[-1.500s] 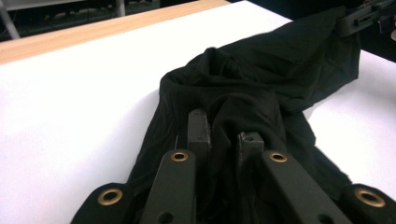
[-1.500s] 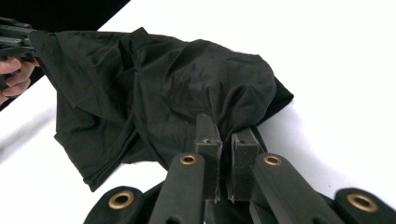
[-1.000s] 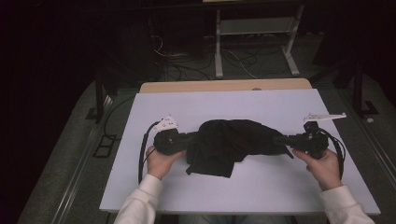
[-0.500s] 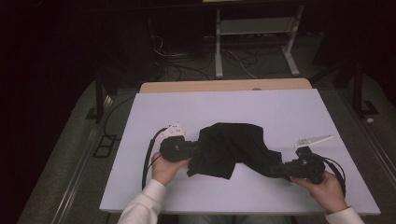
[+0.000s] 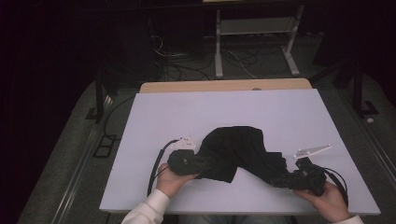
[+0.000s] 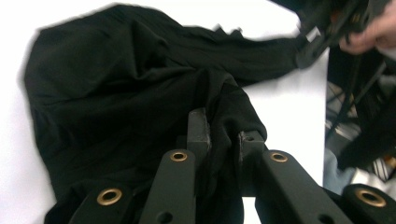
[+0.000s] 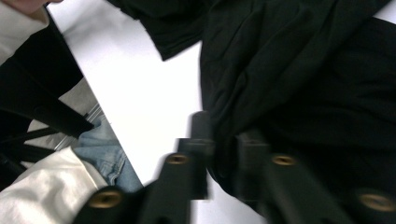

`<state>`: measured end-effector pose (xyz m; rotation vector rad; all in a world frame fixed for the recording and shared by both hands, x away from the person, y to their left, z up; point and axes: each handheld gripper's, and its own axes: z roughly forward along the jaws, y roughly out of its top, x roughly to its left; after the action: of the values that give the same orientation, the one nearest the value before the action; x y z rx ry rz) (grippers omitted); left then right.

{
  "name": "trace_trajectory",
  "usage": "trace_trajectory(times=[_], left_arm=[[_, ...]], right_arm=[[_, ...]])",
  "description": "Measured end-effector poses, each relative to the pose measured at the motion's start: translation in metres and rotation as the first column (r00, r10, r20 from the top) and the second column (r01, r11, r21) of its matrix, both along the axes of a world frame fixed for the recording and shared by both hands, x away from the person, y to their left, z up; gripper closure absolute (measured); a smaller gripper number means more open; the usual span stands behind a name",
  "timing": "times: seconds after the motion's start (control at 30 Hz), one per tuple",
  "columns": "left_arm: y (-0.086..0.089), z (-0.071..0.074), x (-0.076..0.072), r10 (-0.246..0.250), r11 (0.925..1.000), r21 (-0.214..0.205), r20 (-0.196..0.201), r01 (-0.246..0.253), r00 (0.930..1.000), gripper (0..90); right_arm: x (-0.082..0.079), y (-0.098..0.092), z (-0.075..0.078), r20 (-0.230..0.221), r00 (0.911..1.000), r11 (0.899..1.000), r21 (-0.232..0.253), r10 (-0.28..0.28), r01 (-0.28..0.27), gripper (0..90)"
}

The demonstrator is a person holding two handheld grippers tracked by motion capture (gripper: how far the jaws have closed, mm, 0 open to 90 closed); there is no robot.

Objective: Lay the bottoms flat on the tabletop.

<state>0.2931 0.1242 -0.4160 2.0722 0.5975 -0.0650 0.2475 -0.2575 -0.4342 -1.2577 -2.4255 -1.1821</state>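
Observation:
A crumpled black cloth lies on the white table, stretched between my two grippers. My left gripper holds its left end, and in the left gripper view the jaws pinch a fold of the cloth. My right gripper is at the cloth's right end, near the table's front edge. Its jaws have just been opening, and a bunched fold of the cloth still sits pinched between them; this view is blurred.
The table's front edge is close under both hands. A wooden strip runs along the far edge. Beyond it on the dark floor are cables and a metal stand.
Both hands have come toward the near edge and lower, the right one farther to the near right. The cloth has been dragged nearer and drawn out into a longer shape.

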Motion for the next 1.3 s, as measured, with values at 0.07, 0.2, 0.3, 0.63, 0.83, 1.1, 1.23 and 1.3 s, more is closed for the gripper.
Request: trace_trajectory(times=[0.07,0.2,0.3,0.63,0.83,1.1,1.23,1.3], left_arm=[[-0.004,-0.002,-0.002,-0.025,0.9996,0.013,-0.013,0.025,0.9996,79.5],[-0.012,-0.008,-0.007,-0.07,0.9965,0.041,-0.043,0.072,0.9966,79.5],[-0.015,-0.01,-0.009,-0.092,0.994,0.055,-0.048,0.095,0.9946,79.5],[-0.025,-0.018,-0.011,-0.116,0.9892,0.083,-0.061,0.12,0.9914,79.4],[-0.023,-0.016,-0.01,-0.11,0.9907,0.073,-0.059,0.115,0.9921,79.3],[-0.024,-0.017,-0.01,-0.12,0.9886,0.083,-0.065,0.125,0.9906,79.3],[-0.023,-0.018,-0.008,-0.122,0.9877,0.089,-0.077,0.128,0.9896,78.2],[-0.023,-0.018,-0.008,-0.121,0.9879,0.087,-0.083,0.128,0.9892,74.8]], right_arm=[[0.0,-0.005,0.003,0.005,0.9989,0.999,0.018,-0.046,0.046,56.8],[0.007,-0.009,0.01,0.054,0.9955,0.995,0.071,-0.078,0.075,37.1],[0.018,-0.005,0.017,0.088,0.9924,0.995,0.063,-0.086,0.081,27.7],[0.079,0.019,0.033,0.119,0.9886,0.996,0.029,-0.093,0.09,12.2],[0.117,0.024,0.033,0.111,0.9855,0.992,0.032,-0.128,0.125,12.1],[0.156,0.032,0.021,0.091,0.9863,0.987,-0.068,-0.138,0.144,0.0],[0.167,0.041,0.011,0.105,0.9849,0.985,-0.092,-0.137,0.147,0.0],[0.171,0.045,0.007,0.102,0.9853,0.983,-0.106,-0.137,0.148,0.0]])
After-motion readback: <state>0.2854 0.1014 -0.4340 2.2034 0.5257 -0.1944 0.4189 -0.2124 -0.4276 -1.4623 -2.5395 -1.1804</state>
